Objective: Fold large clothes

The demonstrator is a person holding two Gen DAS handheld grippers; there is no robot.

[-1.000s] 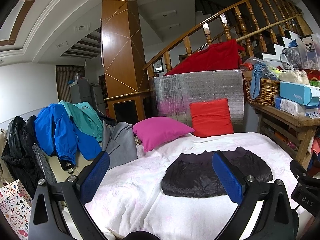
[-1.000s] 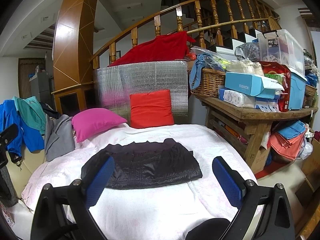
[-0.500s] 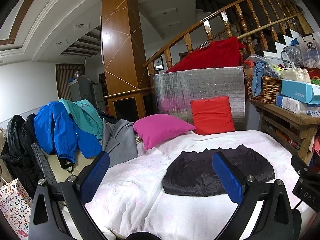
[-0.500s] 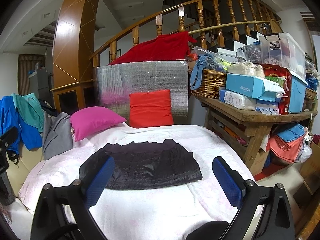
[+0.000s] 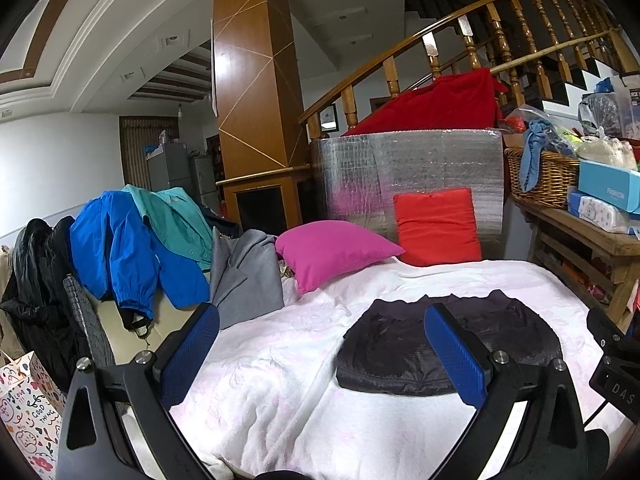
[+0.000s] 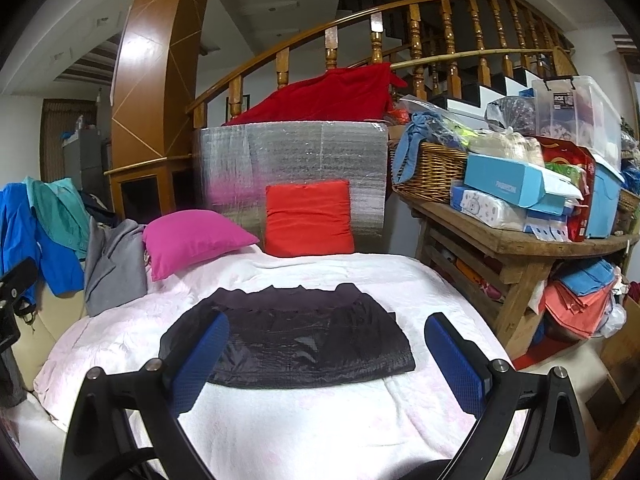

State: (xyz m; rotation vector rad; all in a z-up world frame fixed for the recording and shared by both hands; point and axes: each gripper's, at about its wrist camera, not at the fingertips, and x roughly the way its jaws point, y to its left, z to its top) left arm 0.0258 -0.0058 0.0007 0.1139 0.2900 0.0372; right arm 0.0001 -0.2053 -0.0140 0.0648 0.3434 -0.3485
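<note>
While both grippers hang above the near edge of the bed, neither touches any cloth. Left gripper (image 5: 322, 354): jaws spread wide, blue pads well apart, nothing between them but the view of the bedcover. Right gripper (image 6: 326, 362): likewise wide open and empty. Dark folded garment (image 6: 292, 338) lies flat on the white bedcover (image 6: 320, 420), roughly centred across the bed, a compact rectangle with a ruffled far edge and a shiny, crinkled surface. From the left wrist view the same garment (image 5: 404, 348) sits to the right of centre, partly behind the right-hand blue pad (image 5: 454, 354). Magenta pillow (image 6: 192, 240) rests at the head of the bed on the left, tilted; red cushion (image 6: 309, 220) stands upright beside it against a silver foil-faced panel (image 6: 288, 156). Red cloth (image 6: 332, 96) is draped over the top of that panel, below the wooden stair railing (image 6: 360, 16). Off the bed's left side, a heap of unfolded clothes: blue jacket (image 5: 120, 248), teal shirt (image 5: 176, 220), grey garment (image 5: 244, 276), black coat (image 5: 36, 280). Wooden bench (image 6: 516, 240) to the right carries a wicker basket (image 6: 432, 176) and stacked boxes.
</note>
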